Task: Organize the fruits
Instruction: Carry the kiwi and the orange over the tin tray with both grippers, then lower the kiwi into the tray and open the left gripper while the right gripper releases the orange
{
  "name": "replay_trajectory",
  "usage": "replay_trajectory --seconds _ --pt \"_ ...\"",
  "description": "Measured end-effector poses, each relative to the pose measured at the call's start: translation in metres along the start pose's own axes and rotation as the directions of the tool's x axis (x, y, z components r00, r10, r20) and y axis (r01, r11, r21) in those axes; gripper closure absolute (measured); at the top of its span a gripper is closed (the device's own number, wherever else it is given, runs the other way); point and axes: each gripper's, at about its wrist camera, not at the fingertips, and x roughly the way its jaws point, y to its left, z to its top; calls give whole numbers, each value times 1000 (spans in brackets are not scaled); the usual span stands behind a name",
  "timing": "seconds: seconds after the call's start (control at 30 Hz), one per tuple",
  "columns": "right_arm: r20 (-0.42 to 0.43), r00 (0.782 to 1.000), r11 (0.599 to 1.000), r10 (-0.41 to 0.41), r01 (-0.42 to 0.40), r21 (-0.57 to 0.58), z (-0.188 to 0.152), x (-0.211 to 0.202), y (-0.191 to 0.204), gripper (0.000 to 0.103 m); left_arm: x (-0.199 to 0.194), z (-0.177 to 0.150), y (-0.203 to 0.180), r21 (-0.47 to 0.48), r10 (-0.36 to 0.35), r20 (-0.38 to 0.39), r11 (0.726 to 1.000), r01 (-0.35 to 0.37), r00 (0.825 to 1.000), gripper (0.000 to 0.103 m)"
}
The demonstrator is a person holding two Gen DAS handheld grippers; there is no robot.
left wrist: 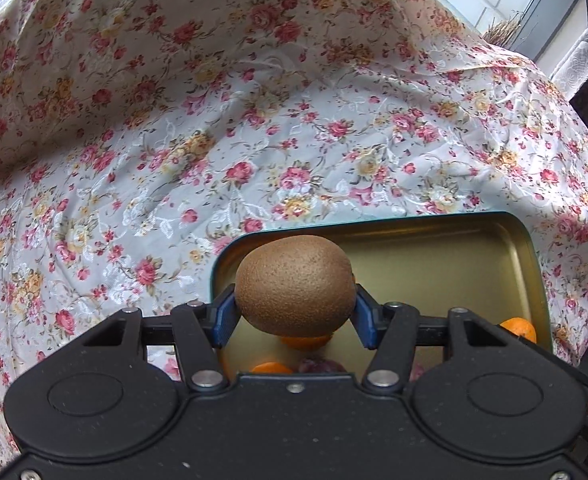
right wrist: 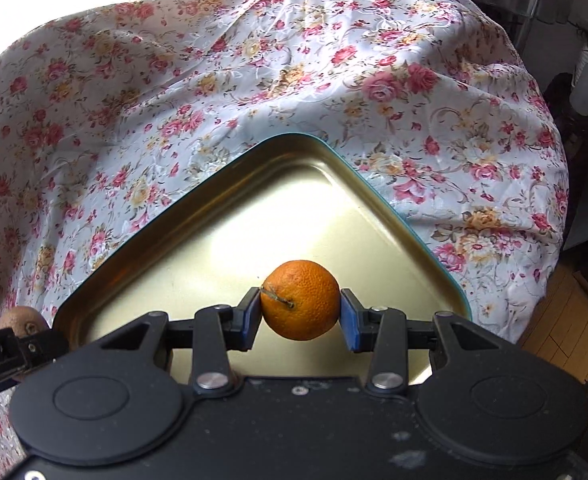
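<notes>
My left gripper [left wrist: 294, 312] is shut on a brown kiwi [left wrist: 295, 285] and holds it above the near left corner of a gold metal tray [left wrist: 434, 256]. Below it in the tray lie two oranges [left wrist: 306, 342] [left wrist: 271, 368], a purple fruit [left wrist: 320, 365] and another orange [left wrist: 520, 329] at the right. My right gripper [right wrist: 301, 318] is shut on an orange mandarin [right wrist: 301, 300] with a short stem, held over the same tray [right wrist: 253, 240]. The left gripper with its kiwi [right wrist: 21, 318] shows at the left edge of the right wrist view.
A floral tablecloth [left wrist: 213, 140] covers the table under the tray and hangs over its edges. A window and wall lie beyond the far edge. Wooden floor [right wrist: 566, 320] and dark furniture show at the right.
</notes>
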Motion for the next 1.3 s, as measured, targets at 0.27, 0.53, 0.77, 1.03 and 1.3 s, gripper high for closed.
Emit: replay_trajectory --seconds 0.27,0.53,0.77,1.03,1.3 --pt "-10 999 999 -42 42 -6 -1 -3 -37 60 24 4 -46 15 -30 -31 999 30 999 42" --pt "-26 1000 1000 -17 18 24 1 -7 -59 60 33 -3 -63 52 9 -52 999 -6 999 41" --pt "-12 1000 1000 1 -1 18 1 -14 -55 60 22 -12 -65 94 44 -12 995 -43 999 41" --pt "-26 1000 1000 -4 4 14 2 -20 -46 60 14 -34 -53 127 84 -41 989 -78 996 41" --pt "-60 998 999 -33 31 -24 -1 -25 -30 60 -4 -52 -40 152 92 -53 985 -83 994 41"
